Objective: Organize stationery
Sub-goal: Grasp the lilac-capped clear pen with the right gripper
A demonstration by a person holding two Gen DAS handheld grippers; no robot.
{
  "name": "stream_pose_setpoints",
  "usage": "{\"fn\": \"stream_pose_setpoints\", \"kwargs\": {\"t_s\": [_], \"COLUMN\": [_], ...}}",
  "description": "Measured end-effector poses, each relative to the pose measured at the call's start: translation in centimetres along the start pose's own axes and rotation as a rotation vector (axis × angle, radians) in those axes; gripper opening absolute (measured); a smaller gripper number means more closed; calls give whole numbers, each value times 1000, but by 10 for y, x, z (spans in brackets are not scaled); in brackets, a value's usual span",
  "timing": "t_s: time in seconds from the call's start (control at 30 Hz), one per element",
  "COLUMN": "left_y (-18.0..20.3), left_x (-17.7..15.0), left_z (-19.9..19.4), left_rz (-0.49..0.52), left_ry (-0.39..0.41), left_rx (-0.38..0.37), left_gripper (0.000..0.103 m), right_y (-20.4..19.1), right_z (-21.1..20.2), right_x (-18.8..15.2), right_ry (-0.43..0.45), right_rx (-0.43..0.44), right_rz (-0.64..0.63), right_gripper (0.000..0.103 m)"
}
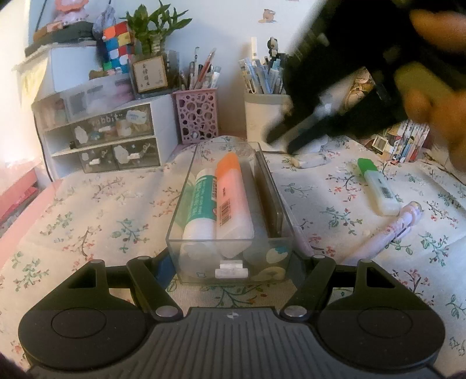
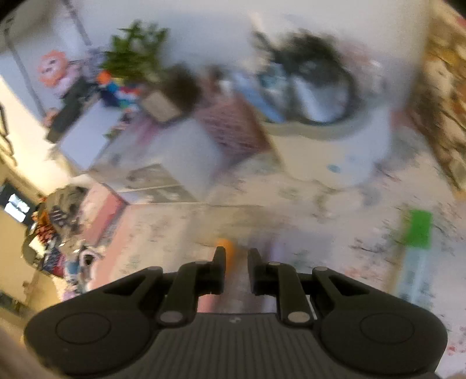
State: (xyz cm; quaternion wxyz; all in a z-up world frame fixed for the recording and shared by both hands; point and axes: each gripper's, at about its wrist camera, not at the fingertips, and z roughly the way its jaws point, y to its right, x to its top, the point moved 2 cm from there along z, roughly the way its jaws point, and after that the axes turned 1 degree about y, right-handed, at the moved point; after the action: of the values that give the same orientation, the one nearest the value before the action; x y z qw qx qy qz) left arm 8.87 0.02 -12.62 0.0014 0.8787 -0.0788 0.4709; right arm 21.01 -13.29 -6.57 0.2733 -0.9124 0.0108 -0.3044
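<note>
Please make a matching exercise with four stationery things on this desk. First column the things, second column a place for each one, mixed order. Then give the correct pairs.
Things
1. orange-capped highlighter
2. green-capped highlighter
3. pink lattice pen holder
4. clear box

Places
A. lying loose on the floral cloth, right of the box
B. clamped between the left gripper's fingers
C. standing at the back, beside the small drawer unit
D. lying inside the box, next to a green-labelled tube

Pairs: 1-D, 2-A, 3-C, 4-B

A home desk is showing here. Pen cups [image 1: 263, 116], a drawer organizer [image 1: 107, 137] and a potted plant [image 1: 154, 26] are crowding the floral-clothed tabletop's [image 1: 87, 227] far edge.
</note>
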Motion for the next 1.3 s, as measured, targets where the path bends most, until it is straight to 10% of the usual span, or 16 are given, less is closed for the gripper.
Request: {"fn": "stream_pose_setpoints", "kwargs": {"t_s": [0.43,1.3], "left_y": [-2,-3], "left_x": [1,1], "left_z": [1,0], "left_rz": [-16,-27], "left_ry": [-4,-7], "left_rx": [-8,-12], "left_gripper": [72,72], "right_y": [-1,15], "right_z": [35,29], "right_x": [-23,-28], "right_ry": [-139,-83], "right_rx": [-102,-64], "right_rz": [-83,30], "right_gripper": [10,6]}}
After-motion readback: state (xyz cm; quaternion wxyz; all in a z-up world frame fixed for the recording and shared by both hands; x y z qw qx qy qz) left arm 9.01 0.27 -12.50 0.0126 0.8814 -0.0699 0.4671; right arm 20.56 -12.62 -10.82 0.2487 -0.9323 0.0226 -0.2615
